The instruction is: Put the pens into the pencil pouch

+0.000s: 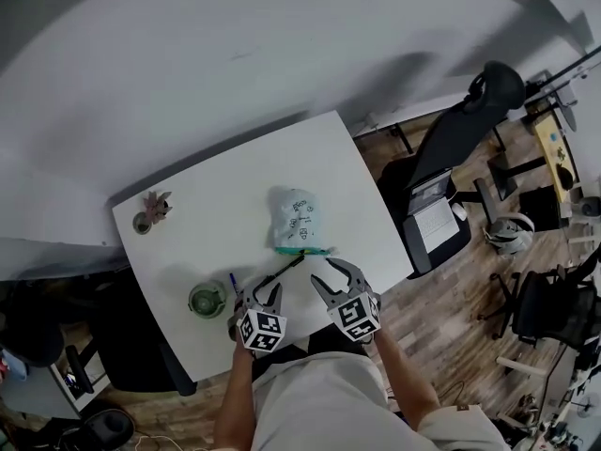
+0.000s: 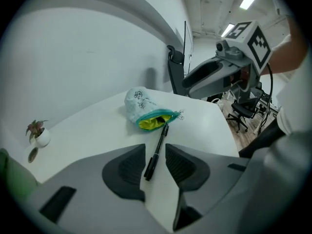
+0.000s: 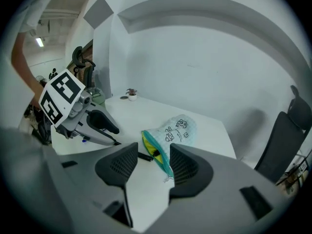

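- On the white worktop (image 1: 235, 191), in the head view, the pencil pouch (image 1: 299, 222) lies near the front edge. It is pale blue and white with dark doodles, and its teal-zipped mouth faces the person.
- A black pen (image 1: 282, 272) lies slanted just in front of that mouth. A short blue pen (image 1: 233, 282) lies farther left, next to a green cup (image 1: 207, 299). A small potted plant (image 1: 153, 209) stands at the far left corner.
- The left claw (image 1: 261, 294) is over the near end of the black pen. The right claw (image 1: 320, 271) is just in front of the pouch. Both point away from the person.
- In the left gripper view, the left claw (image 2: 154, 156) has its jaws a narrow gap apart. The black pen (image 2: 161, 139) has its near end lying between the pads, with bare worktop showing on either side, so nothing is gripped.
- The pen's far tip reaches the pouch (image 2: 141, 108), whose open mouth shows a yellow lining inside the teal zip. The right claw (image 2: 187, 87) hangs above and to the right.
- In the right gripper view, the right claw (image 3: 153, 152) has its jaws clearly apart and holds nothing. The open mouth of the pouch (image 3: 178, 130) shows between them but lies beyond the tips.
- The pouch bulges and lies on its side. The black pen (image 3: 144, 156) pokes out to the left of its mouth, towards the left claw (image 3: 116, 136).
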### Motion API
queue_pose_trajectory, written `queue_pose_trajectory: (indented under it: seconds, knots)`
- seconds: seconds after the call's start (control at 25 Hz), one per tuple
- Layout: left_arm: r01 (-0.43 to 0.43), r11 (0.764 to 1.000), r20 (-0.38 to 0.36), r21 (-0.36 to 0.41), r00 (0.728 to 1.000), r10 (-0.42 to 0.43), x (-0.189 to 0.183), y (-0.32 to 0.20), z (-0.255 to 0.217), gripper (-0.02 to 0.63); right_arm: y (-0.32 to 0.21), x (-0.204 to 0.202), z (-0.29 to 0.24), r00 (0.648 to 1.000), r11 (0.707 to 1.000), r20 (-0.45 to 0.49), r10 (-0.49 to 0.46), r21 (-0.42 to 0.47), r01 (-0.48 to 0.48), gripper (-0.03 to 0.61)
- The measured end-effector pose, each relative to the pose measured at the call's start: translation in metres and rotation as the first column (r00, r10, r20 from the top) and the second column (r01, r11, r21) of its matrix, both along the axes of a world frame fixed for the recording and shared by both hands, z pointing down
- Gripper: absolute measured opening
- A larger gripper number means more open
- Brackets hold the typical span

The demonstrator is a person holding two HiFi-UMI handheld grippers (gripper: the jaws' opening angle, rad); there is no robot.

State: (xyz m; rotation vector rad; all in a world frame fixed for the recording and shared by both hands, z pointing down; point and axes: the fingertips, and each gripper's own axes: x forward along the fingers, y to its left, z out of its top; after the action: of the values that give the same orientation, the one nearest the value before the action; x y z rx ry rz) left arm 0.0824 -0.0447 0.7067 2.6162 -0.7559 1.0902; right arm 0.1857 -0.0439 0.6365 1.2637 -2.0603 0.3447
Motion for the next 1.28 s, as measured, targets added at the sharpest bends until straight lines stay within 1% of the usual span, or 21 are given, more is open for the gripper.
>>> queue_pose_trajectory:
  seconds: [0.16, 0.36, 0.56, 0.68, 0.8, 0.92, 1.08, 1.28]
  knots:
    - [0.007, 1.0, 0.059, -0.014, 0.998, -0.006, 0.0, -0.004, 0.016, 0.095, -0.004, -0.001, 0.009, 0.998, 0.999, 0.036, -0.043, -0.02, 0.043, 0.208]
    - [0.0, 0.999, 0.11, -0.049, 0.994, 0.005, -0.001, -0.001, 0.031, 0.092, -0.006, -0.006, 0.019, 0.991, 0.991, 0.06, -0.122, -0.047, 0.125, 0.208]
    - [0.045, 0.997, 0.144, -0.056, 0.989, -0.037, -0.008, -0.002, 0.039, 0.091, -0.01, -0.008, 0.023, 0.982, 0.982, 0.068, -0.179, -0.055, 0.182, 0.208]
    - [0.052, 0.997, 0.145, -0.058, 0.989, -0.043, -0.008, -0.002, 0.042, 0.087, -0.013, -0.008, 0.025, 0.977, 0.977, 0.063, -0.203, -0.059, 0.207, 0.207]
    - [0.026, 0.998, 0.141, -0.061, 0.99, -0.017, -0.007, 0.0, 0.042, 0.072, -0.015, -0.009, 0.031, 0.975, 0.973, 0.047, -0.219, -0.069, 0.222, 0.205]
    - [-0.004, 0.996, 0.122, -0.085, 0.992, 0.014, -0.004, 0.003, 0.041, 0.06, -0.02, -0.01, 0.036, 0.975, 0.972, 0.024, -0.222, -0.078, 0.224, 0.194]
    - [-0.012, 0.993, 0.095, -0.115, 0.995, 0.023, 0.0, 0.009, 0.038, 0.043, -0.029, -0.008, 0.042, 0.977, 0.974, -0.02, -0.214, -0.075, 0.212, 0.166]
    - [-0.001, 0.993, 0.075, -0.118, 0.997, 0.01, -0.002, 0.016, 0.028, 0.041, -0.04, -0.003, 0.05, 0.969, 0.972, -0.101, -0.227, -0.078, 0.219, 0.158]
